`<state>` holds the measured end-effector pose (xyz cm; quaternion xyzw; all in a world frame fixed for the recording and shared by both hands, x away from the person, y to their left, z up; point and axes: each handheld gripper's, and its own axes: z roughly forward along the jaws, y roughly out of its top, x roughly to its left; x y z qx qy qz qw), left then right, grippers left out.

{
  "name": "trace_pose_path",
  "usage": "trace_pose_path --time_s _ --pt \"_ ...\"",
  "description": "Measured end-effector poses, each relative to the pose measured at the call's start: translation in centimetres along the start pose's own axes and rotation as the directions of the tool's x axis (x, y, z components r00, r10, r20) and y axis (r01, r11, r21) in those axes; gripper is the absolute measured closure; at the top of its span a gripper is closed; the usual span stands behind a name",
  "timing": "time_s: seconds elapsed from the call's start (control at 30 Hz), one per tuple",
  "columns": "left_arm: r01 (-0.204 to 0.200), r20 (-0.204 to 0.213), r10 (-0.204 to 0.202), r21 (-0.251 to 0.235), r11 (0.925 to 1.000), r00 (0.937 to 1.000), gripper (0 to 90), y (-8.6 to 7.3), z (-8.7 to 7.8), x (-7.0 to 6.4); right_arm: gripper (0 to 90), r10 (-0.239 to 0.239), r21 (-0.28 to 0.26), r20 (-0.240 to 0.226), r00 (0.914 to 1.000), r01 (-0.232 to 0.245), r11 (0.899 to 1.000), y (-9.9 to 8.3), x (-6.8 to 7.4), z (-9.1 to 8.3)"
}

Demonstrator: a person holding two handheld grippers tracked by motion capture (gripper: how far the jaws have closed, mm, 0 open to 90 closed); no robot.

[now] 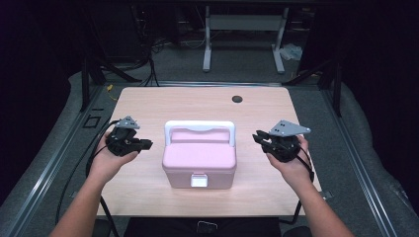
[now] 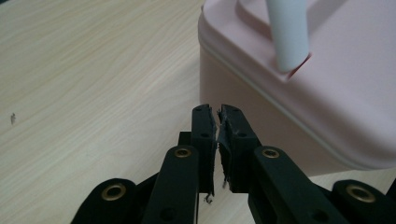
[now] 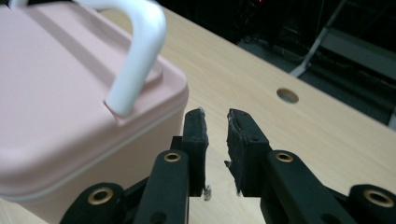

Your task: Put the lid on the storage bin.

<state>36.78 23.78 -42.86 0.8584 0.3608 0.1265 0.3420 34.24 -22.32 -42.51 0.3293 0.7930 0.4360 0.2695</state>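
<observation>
High view shows the left gripper (image 1: 146,144) to the left of a pink box (image 1: 199,160) and the right gripper (image 1: 258,137) to its right, each held off the box with bare table between. Left gripper view has its jaws pressed nearly together, empty, with only a hairline slit between the pads, pointing at the box's (image 2: 299,93) side wall just below the lid seam. Right gripper view has its jaws a little apart, also empty, near the box's (image 3: 70,116) corner under the white handle (image 3: 135,56). The box sits in the middle of the table (image 1: 148,103), toward the near edge, lid down, its white latch (image 1: 199,180) facing the person and apparently still fastened, the handle standing upright. By my reading nothing has been started: no contact, no grip, and opening or lifting is all still ahead. Room is generous on the left, right and far sides; the near edge is close behind the box, and a small round hole (image 1: 237,99) lies far off toward the back.
</observation>
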Motion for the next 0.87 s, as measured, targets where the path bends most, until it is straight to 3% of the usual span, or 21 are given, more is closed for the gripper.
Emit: trace_pose_path --time_s 0.1,0.3,0.43,0.7,0.87 --pt "0.016 -0.007 -0.016 0.001 0.9999 0.9998 80.9 -1.1 0.3 0.3 75.2 0.028 0.035 0.003 0.9996 -0.028 0.999 -1.5 0.2 0.7" --pt "0.062 -0.008 -0.062 -0.008 0.9980 0.9980 74.8 -3.3 1.0 1.2 73.1 0.048 0.105 0.037 0.9982 -0.052 0.993 -4.6 1.1 2.1" --pt "0.072 -0.009 -0.072 -0.002 0.9974 0.9974 69.5 -4.5 1.8 1.4 69.6 0.052 0.138 0.063 0.9967 -0.060 0.989 -6.1 1.3 3.0" --pt "0.081 -0.016 -0.081 0.013 0.9966 0.9966 59.3 -6.3 3.4 1.3 67.5 0.054 0.174 0.080 0.9953 -0.067 0.982 -7.5 1.5 3.7" --pt "0.096 -0.036 -0.095 0.027 0.9951 0.9949 53.7 -7.1 4.1 1.8 59.6 0.035 0.199 0.082 0.9961 -0.051 0.979 -8.2 1.7 4.1"
